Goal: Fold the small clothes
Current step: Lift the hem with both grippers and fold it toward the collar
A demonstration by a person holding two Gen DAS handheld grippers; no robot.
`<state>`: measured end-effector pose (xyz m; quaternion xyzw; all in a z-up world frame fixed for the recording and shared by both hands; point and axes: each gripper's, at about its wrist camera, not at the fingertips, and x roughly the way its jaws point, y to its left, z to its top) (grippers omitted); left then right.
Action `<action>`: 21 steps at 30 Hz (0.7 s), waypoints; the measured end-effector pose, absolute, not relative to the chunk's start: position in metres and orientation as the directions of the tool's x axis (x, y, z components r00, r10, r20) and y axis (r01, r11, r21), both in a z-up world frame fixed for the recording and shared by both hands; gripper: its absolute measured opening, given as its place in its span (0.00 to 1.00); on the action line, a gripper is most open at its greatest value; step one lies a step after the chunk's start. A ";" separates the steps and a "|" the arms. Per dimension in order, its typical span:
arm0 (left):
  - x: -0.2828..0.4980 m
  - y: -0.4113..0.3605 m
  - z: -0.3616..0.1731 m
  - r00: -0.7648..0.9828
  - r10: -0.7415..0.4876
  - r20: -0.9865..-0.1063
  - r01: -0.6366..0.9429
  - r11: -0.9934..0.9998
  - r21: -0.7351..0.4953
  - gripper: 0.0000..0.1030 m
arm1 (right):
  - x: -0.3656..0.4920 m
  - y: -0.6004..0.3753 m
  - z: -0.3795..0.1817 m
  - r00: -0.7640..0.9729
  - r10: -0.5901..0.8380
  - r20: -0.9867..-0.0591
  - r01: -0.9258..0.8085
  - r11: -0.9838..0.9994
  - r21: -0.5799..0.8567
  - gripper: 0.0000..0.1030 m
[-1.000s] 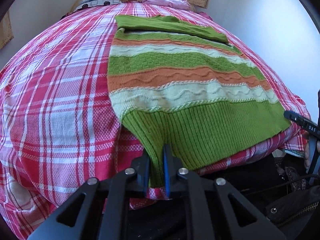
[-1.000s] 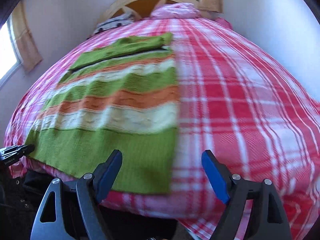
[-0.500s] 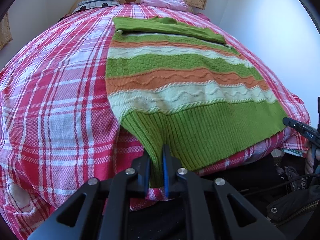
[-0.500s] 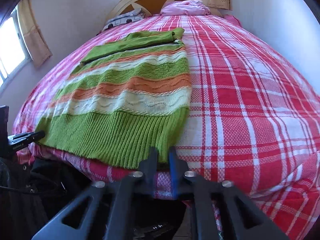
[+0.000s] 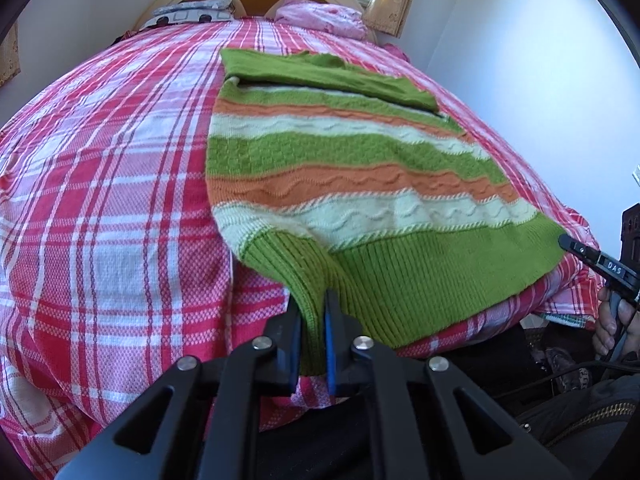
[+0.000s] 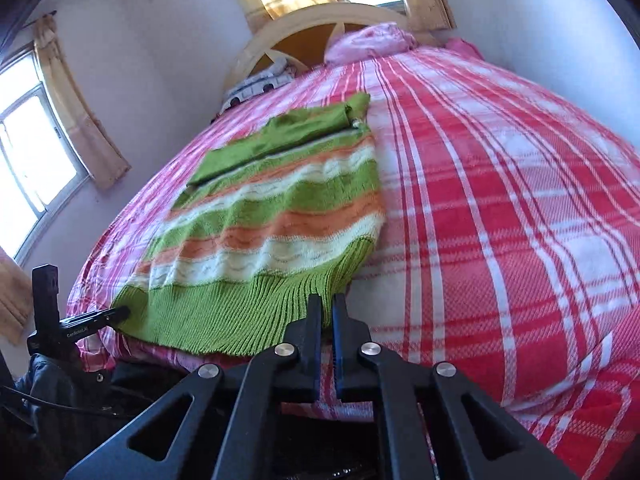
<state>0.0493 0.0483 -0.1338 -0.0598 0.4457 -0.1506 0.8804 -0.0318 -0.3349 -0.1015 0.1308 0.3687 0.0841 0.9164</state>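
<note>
A knitted sweater [image 5: 360,168] with green, orange and cream stripes lies on the bed with its ribbed green hem towards me. My left gripper [image 5: 314,308] is shut on the hem's left corner and lifts it a little. My right gripper [image 6: 326,308] is shut on the hem's right corner of the sweater [image 6: 280,216], also lifted. Each gripper shows at the edge of the other view: the right one [image 5: 592,256] and the left one [image 6: 96,316]. The sleeves are folded across the top of the sweater.
The bed has a red and white plaid cover [image 5: 100,200], with pillows [image 5: 320,16] and a wooden headboard [image 6: 320,20] at the far end. A dark bag [image 6: 60,380] lies on the floor below the bed's near edge. Walls stand close on both sides.
My right gripper went from open to shut on the hem's right corner and has risen. My left gripper stays shut on the left corner and has lifted it slightly.
</note>
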 end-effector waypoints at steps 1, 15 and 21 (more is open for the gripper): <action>0.050 0.050 -0.133 0.557 -0.326 -0.764 0.213 0.945 -0.248 0.10 | -0.030 -0.336 -0.105 0.707 0.241 -0.665 -0.045 0.954 0.298 0.04; 0.081 0.067 -0.109 0.596 -0.406 -0.693 0.213 0.912 -0.352 0.09 | -0.010 -0.348 -0.077 0.770 0.291 -0.568 -0.065 0.921 0.384 0.03; 0.104 0.068 -0.087 0.641 -0.414 -0.646 0.226 0.906 -0.357 0.09 | 0.018 -0.343 -0.050 0.805 0.282 -0.521 -0.096 0.930 0.356 0.03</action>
